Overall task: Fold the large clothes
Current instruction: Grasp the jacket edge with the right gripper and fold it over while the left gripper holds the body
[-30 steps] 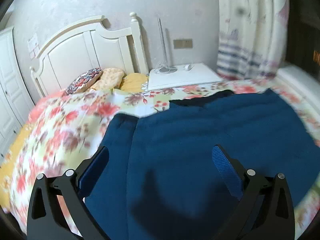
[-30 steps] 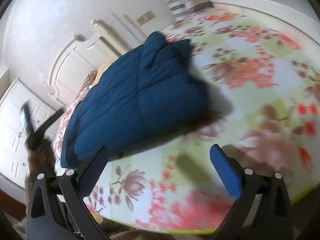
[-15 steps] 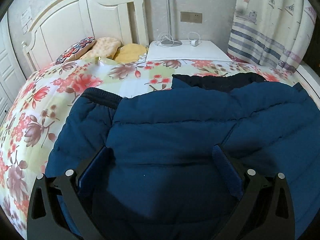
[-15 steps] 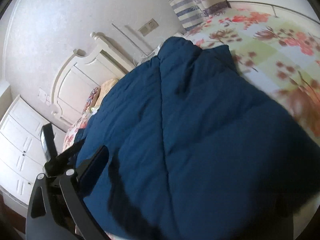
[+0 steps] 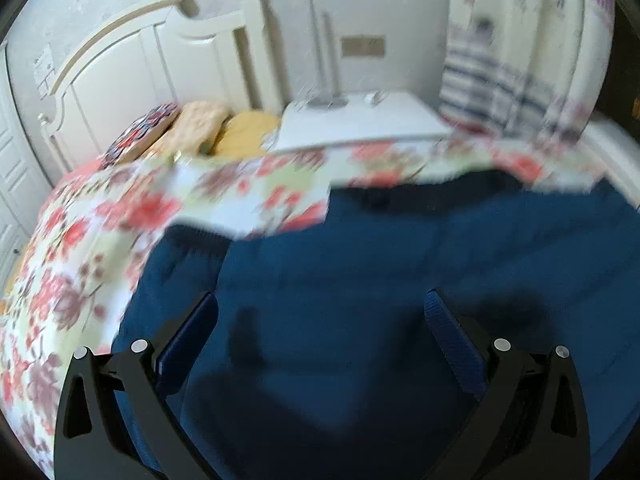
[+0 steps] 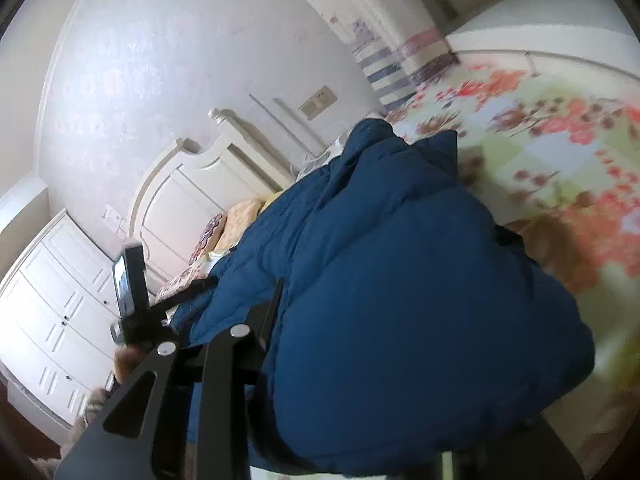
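Blue jacket (image 5: 380,300) lies on floral bed (image 5: 100,240), spread under and ahead of left gripper (image 5: 320,320), whose jaws stand wide with nothing pinched. Right gripper (image 6: 340,360) has just been closing, jaws now clamped on a jacket fold bunched right in front of it. Headboard (image 5: 132,80) and nightstand (image 5: 360,120) sit far ahead of left gripper.
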`<state>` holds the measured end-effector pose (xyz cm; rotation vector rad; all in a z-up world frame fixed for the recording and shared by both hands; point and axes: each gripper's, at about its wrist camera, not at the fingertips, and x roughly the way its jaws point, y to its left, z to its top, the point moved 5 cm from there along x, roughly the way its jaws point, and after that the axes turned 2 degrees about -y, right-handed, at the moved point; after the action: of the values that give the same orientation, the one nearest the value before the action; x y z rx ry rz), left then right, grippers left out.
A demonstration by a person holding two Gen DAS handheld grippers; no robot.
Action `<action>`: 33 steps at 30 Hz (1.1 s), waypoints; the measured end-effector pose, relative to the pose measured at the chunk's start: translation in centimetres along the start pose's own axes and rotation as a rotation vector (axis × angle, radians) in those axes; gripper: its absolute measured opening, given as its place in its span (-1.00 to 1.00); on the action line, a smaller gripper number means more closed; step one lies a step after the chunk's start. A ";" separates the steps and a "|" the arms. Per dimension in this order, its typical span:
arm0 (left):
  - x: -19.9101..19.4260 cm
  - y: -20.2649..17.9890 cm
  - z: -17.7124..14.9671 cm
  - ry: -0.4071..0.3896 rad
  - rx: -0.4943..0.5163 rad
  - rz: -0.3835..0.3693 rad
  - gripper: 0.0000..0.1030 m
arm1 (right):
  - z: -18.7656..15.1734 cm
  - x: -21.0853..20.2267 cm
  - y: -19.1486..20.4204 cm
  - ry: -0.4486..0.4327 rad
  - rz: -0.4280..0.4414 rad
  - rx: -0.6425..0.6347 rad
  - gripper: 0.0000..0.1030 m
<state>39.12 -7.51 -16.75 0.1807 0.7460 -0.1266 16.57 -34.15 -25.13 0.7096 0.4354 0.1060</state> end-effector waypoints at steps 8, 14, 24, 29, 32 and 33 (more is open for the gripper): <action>4.3 -10.4 0.9 0.129 0.226 0.093 0.91 | 1.1 -4.5 -0.3 -0.074 -0.070 -0.093 -0.45; -3.1 -9.0 -0.5 0.010 0.129 -0.033 0.91 | 1.2 -4.4 -0.4 -0.062 -0.103 -0.113 -0.45; -12.5 -9.9 -15.5 -0.103 0.231 -0.108 0.91 | 0.8 -4.2 1.5 -0.084 -0.155 -0.188 -0.45; -14.0 -8.8 -16.7 -0.075 0.263 -0.235 0.91 | 0.9 -4.3 6.2 -0.131 -0.252 -0.375 -0.45; -15.1 -6.4 -17.4 -0.051 0.233 -0.383 0.91 | -0.2 -4.2 11.7 -0.185 -0.306 -0.595 -0.45; -15.7 -4.2 -17.1 -0.063 0.165 -0.407 0.91 | -0.9 -3.9 14.1 -0.198 -0.327 -0.697 -0.45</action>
<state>15.65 -7.31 -18.86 0.1784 0.7019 -0.5796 13.37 -23.82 -15.20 -0.0424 0.2896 -0.1197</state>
